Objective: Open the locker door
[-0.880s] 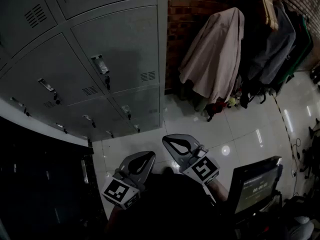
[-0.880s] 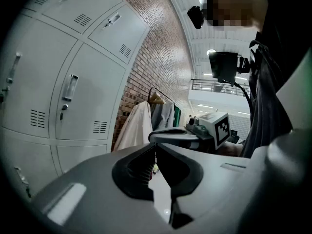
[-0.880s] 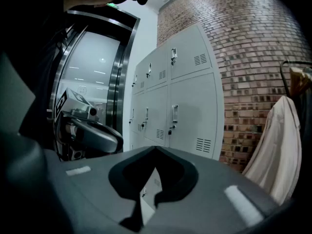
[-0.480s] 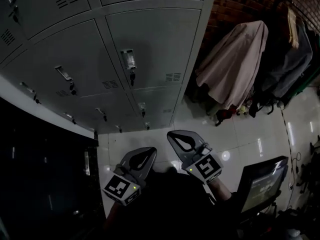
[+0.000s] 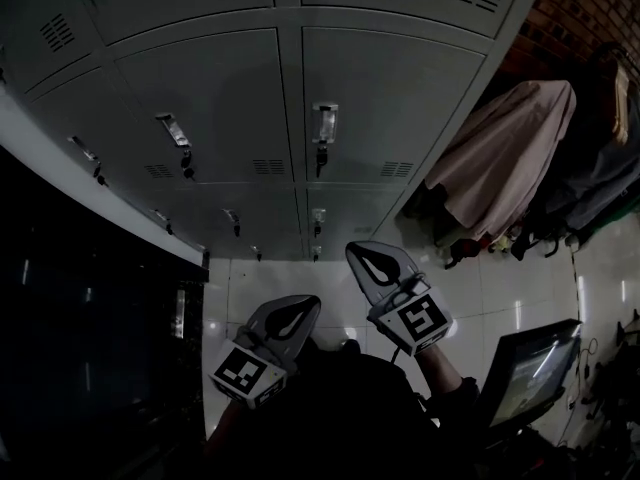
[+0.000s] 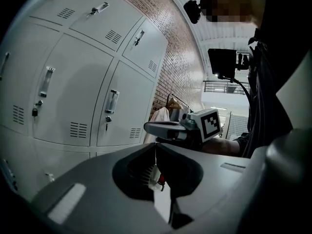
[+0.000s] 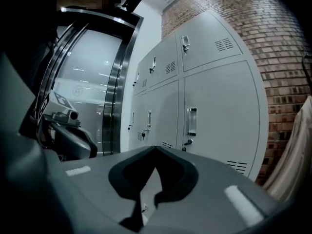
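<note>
Rectangular locker door [image 5: 400, 98]: flat grey painted metal, shut, slotted vent [image 5: 397, 169] low down. Its bright bar handle [image 5: 323, 123] runs vertically. The door stands ahead, well apart from the left hand-held gripper [image 5: 302, 302] and right hand-held gripper [image 5: 362, 251]. Both have jaws closed together, holding nothing.

I find the locker doors [image 5: 390, 98] to be smooth sheet metal, painted matt grey. Their handles [image 5: 324, 123] are bright polished metal. The floor [image 5: 500, 288] is glossy tile and mirrors the lights. The wall [image 5: 585, 8] at far right is rough bare brick. The coat [image 5: 505, 158] is pale cloth. My left gripper [image 5: 300, 306] and right gripper [image 5: 358, 249] are smooth matt plastic.
</note>
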`<state>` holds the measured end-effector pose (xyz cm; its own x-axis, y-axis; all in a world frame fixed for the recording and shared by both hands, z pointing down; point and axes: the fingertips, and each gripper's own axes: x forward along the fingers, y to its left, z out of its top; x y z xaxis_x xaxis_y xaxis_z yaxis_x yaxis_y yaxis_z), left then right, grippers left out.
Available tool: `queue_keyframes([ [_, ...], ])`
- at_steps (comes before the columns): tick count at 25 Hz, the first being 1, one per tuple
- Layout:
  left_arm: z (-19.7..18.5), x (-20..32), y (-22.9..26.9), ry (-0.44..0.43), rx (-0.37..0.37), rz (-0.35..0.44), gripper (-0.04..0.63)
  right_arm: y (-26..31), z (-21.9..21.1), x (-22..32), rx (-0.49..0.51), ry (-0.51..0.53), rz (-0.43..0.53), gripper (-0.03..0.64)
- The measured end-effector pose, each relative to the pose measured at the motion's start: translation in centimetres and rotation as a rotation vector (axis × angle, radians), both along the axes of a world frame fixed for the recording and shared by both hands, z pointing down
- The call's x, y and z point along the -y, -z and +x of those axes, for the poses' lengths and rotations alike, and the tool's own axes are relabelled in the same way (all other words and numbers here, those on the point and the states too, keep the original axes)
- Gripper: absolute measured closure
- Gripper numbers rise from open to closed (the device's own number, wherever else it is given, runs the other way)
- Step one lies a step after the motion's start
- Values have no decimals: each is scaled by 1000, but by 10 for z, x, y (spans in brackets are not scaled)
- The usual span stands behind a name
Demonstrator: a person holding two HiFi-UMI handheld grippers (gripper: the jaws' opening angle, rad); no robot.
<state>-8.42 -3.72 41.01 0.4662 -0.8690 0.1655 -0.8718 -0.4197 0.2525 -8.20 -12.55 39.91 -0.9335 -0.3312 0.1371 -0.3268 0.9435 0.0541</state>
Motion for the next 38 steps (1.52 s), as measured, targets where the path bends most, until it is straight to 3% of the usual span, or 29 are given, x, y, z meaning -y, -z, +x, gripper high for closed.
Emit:
queue_keyframes([
  [11, -28, -12, 2, 28, -18, 34, 580, 15, -52, 65, 19, -55, 46, 617],
  [21, -49, -22, 3, 79, -31, 40, 580, 32, -112, 148, -28, -152, 107, 549],
  [29, -57, -28, 0, 101, -31, 30, 580, 31, -125, 164, -50, -230, 140, 544],
  [38, -49, -35, 1, 91, -31, 37, 580, 25, -128, 170, -9, -215, 53, 588],
])
